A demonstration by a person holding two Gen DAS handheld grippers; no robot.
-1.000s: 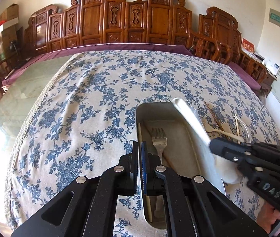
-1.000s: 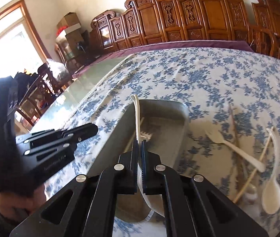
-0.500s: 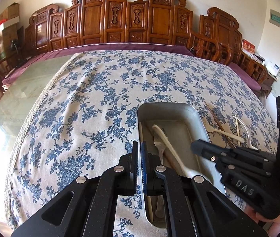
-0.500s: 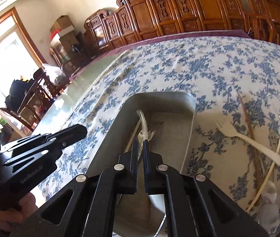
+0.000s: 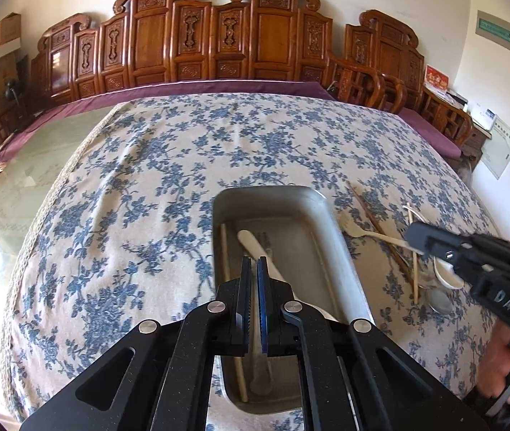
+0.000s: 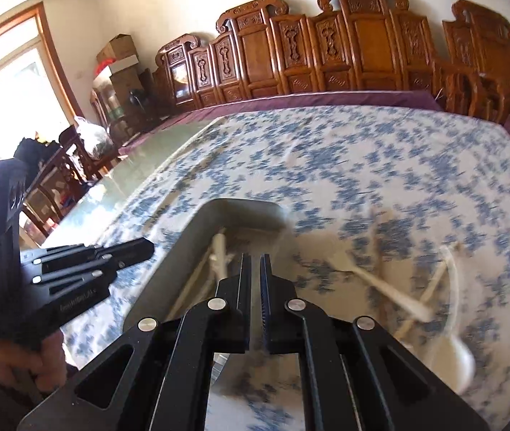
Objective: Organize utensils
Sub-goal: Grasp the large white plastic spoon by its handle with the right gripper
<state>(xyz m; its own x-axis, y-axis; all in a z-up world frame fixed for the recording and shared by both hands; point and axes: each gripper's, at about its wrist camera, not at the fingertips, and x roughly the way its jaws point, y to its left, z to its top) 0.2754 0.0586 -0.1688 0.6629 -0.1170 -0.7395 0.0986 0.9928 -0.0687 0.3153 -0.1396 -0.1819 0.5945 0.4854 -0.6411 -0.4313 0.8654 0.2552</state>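
A grey metal tray (image 5: 330, 222) sits on the blue-flowered tablecloth. In it lie a white spoon (image 5: 255, 248), a chopstick (image 5: 225, 251) and a metal fork, mostly hidden behind my fingers. My left gripper (image 5: 254, 269) is shut and empty, held above the tray's near end. My right gripper (image 6: 255, 265) is shut and empty; in the left wrist view (image 5: 416, 240) it hovers right of the tray over loose utensils. There a white fork (image 5: 362, 231), chopsticks (image 5: 373, 215) and white spoons (image 5: 441, 273) lie on the cloth. The right wrist view is motion-blurred; its tray (image 6: 183, 251) shows the spoon handle (image 6: 219, 251).
Carved wooden chairs (image 5: 219, 36) line the far wall. The bare glass tabletop (image 5: 21, 179) lies left of the cloth. The left gripper and hand show at the left of the right wrist view (image 6: 75, 269). Cardboard boxes (image 6: 118, 54) stand by the window.
My right gripper lowered the white spoon into the tray, let go of it, and has swung right over the loose utensils. The left gripper has not moved.
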